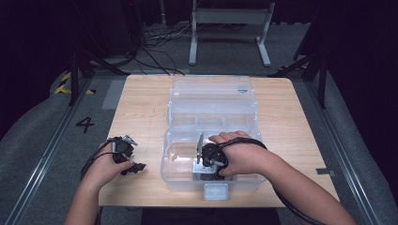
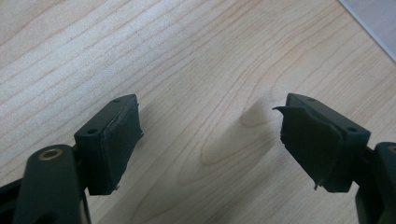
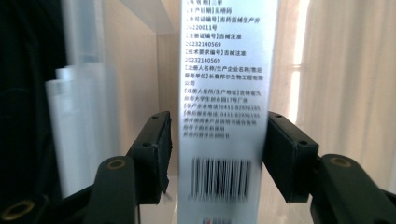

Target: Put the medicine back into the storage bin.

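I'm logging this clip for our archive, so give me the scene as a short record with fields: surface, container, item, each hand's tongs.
surface: light wooden table
container: clear plastic storage box, its lid open toward the far edge
item: slim silver carton with printed text and a barcode, inside the box
right tongs: lowered into the box, pads on either side of the carton, a gap showing at the left pad
left tongs: open, nothing between them, over bare table left of the box

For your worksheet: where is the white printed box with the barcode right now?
In the right gripper view, the white printed box stands upright between the right claw's open jaws. In the high view, that claw sits inside the clear plastic bin near the table's front edge.
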`<action>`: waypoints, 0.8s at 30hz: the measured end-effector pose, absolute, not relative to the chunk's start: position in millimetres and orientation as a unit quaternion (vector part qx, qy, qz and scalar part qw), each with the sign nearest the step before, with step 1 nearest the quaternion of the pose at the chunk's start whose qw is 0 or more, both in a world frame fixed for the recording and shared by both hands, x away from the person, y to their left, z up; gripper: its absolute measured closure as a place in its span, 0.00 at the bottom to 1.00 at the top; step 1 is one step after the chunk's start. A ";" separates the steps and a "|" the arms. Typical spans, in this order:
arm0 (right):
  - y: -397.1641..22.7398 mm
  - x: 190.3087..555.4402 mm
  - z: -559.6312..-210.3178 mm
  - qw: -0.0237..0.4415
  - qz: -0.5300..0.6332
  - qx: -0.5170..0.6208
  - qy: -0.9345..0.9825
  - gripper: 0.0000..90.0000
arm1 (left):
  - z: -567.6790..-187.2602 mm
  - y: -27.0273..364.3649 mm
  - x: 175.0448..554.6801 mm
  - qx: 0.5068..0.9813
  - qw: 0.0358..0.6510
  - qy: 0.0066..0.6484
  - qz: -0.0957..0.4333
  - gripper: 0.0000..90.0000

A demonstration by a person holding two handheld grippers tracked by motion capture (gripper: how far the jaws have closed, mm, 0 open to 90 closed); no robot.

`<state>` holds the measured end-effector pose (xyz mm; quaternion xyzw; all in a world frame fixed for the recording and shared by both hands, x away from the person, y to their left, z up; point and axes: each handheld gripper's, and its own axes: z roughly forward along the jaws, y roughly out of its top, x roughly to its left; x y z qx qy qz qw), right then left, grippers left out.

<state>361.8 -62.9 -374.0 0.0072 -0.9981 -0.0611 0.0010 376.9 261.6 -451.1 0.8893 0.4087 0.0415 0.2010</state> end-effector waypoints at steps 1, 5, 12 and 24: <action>-64.6 361.0 -370.4 0.000 -0.070 0.004 -0.998 0.50 | -451.4 261.1 377.2 0.889 0.202 0.409 0.040 0.23; -72.2 359.1 -358.1 -0.007 -0.086 0.000 -0.996 0.50 | -451.1 258.6 379.3 0.891 0.202 0.405 0.039 0.23; -89.7 353.1 -339.9 -0.012 -0.097 -0.019 -0.995 0.49 | -450.7 254.1 383.8 0.892 0.202 0.402 0.037 0.23; -127.1 343.4 -327.2 -0.012 -0.099 -0.056 -0.993 0.49 | -452.6 246.5 389.5 0.894 0.204 0.397 0.034 0.24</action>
